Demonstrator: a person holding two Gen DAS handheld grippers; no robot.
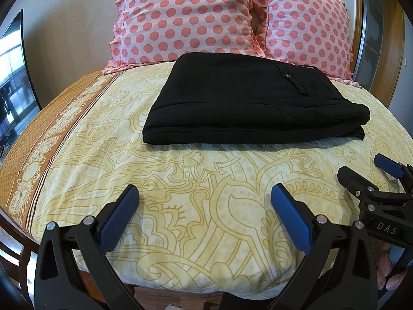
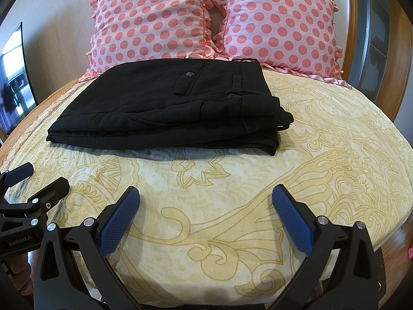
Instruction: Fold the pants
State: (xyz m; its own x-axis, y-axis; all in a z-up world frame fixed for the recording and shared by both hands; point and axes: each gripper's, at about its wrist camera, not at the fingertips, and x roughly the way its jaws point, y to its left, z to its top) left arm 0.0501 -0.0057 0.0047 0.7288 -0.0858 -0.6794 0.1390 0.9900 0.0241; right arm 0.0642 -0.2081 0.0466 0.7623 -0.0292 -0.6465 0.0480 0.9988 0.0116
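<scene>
Black pants lie folded on the bed; I hold left gripper and right gripper wide open, empty, near; tidying only uneven right edges.

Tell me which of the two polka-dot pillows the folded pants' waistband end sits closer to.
The right-hand pillow. The black pants have their waistband and buttoned pocket at the right end, just below that pillow; the left-hand pillow stands behind the plain folded end.
</scene>
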